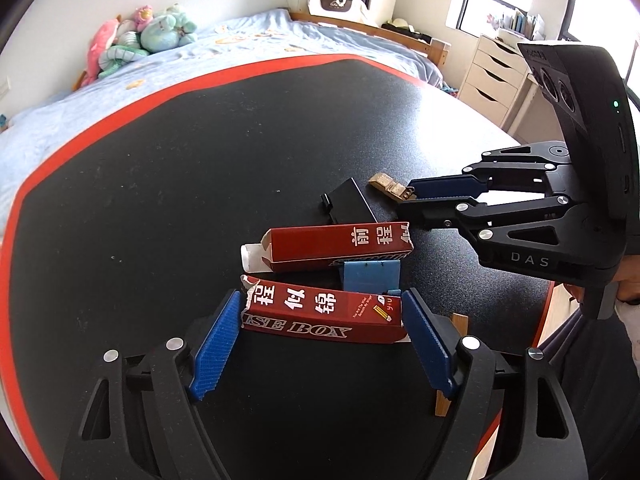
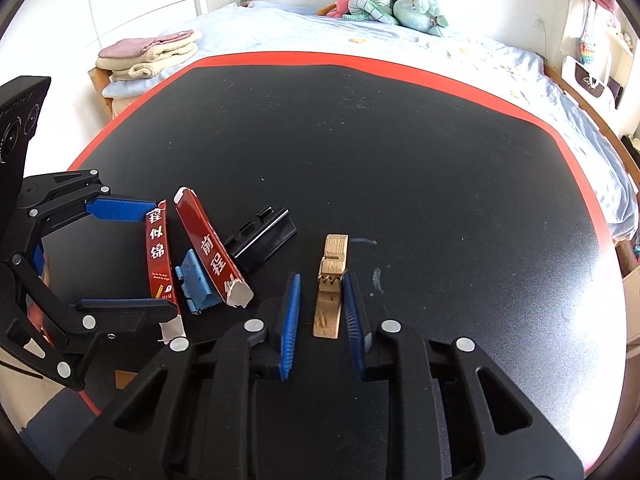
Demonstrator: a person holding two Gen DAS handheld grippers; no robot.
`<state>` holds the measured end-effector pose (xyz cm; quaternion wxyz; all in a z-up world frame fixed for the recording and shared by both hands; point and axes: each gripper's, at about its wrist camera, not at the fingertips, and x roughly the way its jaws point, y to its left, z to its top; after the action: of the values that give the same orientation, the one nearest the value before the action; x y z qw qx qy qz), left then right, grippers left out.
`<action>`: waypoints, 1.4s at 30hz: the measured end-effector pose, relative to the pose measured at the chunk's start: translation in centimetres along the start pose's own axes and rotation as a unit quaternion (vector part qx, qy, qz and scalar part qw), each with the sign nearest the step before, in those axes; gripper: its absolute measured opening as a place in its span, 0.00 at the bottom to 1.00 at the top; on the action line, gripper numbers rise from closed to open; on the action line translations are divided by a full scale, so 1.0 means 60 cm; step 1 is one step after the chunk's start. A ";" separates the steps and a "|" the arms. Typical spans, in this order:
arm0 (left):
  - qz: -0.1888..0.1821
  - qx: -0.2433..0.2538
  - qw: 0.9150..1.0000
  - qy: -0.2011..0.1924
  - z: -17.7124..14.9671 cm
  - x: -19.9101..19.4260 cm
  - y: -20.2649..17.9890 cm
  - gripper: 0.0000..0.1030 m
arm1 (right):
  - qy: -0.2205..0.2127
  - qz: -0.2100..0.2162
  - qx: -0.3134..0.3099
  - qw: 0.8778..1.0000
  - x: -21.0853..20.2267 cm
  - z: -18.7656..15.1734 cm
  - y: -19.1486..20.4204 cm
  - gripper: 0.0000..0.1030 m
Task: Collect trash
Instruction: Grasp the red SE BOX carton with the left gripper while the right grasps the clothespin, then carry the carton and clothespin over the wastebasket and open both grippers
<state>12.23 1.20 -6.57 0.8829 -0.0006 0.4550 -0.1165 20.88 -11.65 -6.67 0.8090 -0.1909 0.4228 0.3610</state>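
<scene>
On a black, red-edged table beside a blue-sheeted bed, my left gripper straddles a torn red box, jaws apart; my right gripper brackets a wooden clothespin, not yet clamped.

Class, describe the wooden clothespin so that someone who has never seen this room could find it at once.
Start at the black table with the red border that stands beside the bed. Near its front edge lies a cluster of litter; the wooden clothespin lies apart to its right, between the fingers of the right gripper. It is the only pale wood piece, with a metal spring, unlike the red boxes and black plastic.
</scene>
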 end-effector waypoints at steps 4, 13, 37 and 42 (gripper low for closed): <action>-0.001 -0.002 1.000 -0.001 -0.001 -0.003 0.002 0.74 | 0.001 0.000 0.002 1.000 -0.001 -0.002 0.002 0.12; -0.001 -0.003 1.000 -0.008 0.004 -0.014 -0.001 0.74 | -0.004 -0.001 0.013 1.000 -0.021 -0.009 -0.005 0.12; -0.010 0.012 0.999 -0.046 -0.034 -0.130 -0.090 0.74 | -0.045 0.002 0.031 0.999 -0.209 -0.107 0.028 0.12; -0.015 0.019 0.999 -0.048 -0.050 -0.145 -0.115 0.74 | -0.047 0.012 0.038 0.998 -0.240 -0.149 0.047 0.12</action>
<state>3.57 -3.39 -0.62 0.9016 0.0038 0.4097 -0.1387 8.39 -21.36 0.08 0.8299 -0.1382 0.4002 0.3633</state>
